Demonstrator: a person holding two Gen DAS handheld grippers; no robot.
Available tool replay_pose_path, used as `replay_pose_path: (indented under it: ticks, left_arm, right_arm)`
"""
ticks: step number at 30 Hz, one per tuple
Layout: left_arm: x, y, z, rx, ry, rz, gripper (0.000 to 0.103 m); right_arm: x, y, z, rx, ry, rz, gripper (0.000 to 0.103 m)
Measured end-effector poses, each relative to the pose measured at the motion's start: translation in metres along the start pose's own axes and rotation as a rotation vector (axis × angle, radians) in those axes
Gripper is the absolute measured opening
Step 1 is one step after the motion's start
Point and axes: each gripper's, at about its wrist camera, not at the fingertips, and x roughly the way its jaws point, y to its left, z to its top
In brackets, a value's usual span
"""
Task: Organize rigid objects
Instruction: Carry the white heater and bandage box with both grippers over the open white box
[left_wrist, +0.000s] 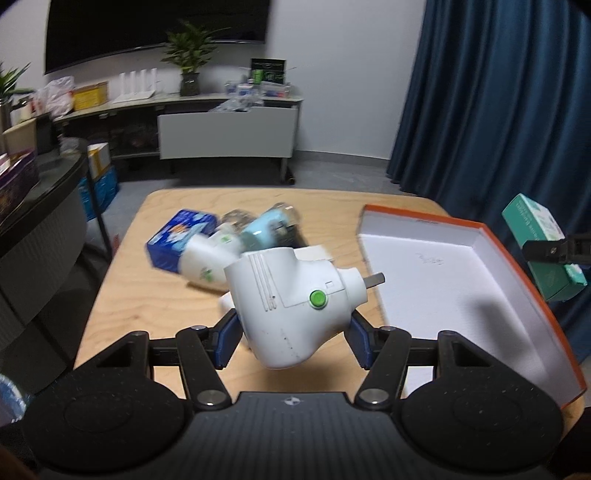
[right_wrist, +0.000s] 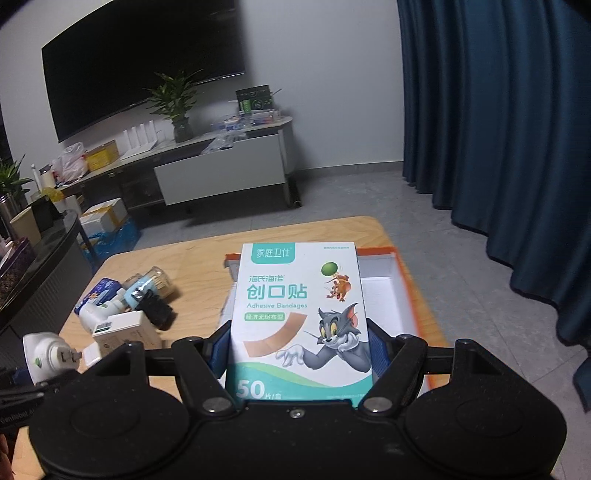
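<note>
Open box (left_wrist: 443, 280) right on table (left_wrist: 147, 295), item pile (left_wrist: 221, 240) left

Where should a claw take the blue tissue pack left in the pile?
Across the blue tissue pack at its two long flat sides, coming from the table's left edge. That end is bare; the white bottle leans on its other end.
</note>
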Motion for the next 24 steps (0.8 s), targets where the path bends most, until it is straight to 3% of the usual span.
replay_pose_path:
  ticks: [24]
  left_arm:
    - [0.048,-0.078,0.040,0.108,-0.007,-0.153,0.061]
  right_arm:
    - [0.018,-0.035,0.003,0.058,0.012,-0.008,0.084]
